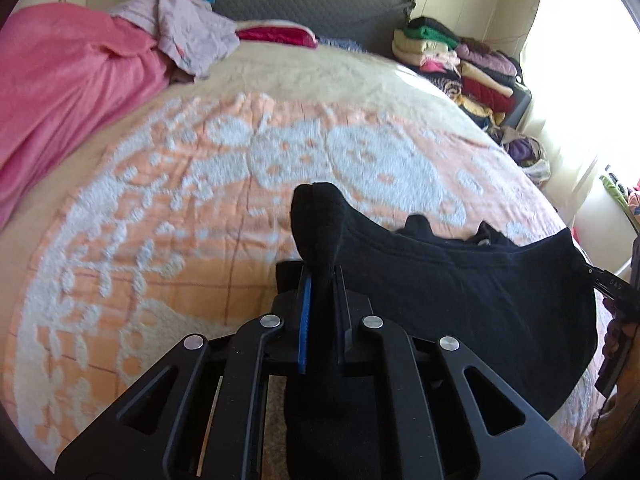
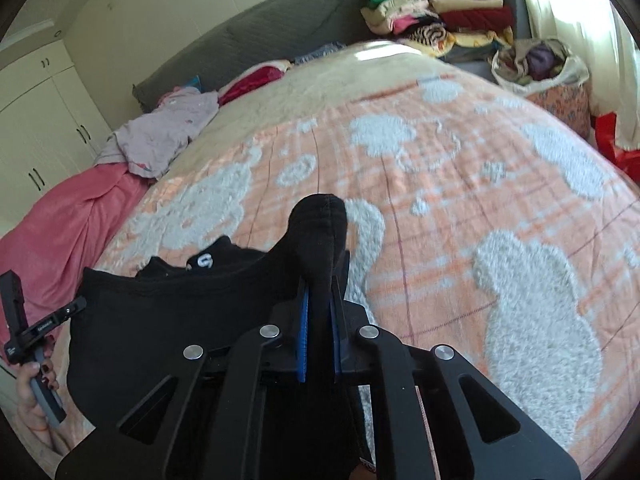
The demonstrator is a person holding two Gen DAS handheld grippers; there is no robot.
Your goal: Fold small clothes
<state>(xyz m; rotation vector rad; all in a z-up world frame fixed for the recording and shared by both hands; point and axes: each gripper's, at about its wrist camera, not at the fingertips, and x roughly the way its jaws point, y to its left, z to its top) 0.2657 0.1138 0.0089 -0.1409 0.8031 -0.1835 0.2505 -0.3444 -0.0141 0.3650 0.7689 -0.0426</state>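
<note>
A black garment hangs stretched between my two grippers above the bed. My left gripper is shut on one bunched corner of it, which sticks out past the fingertips. My right gripper is shut on the other corner in the same way. In the right wrist view the black garment sags to the left toward the left gripper, and a white logo shows near its collar. In the left wrist view the right gripper shows at the right edge, holding the cloth.
The bed is covered by an orange and white patterned blanket. A pink blanket and a lilac garment lie at its left. Stacked folded clothes sit by the headboard at right. A bag of clothes stands beside the bed.
</note>
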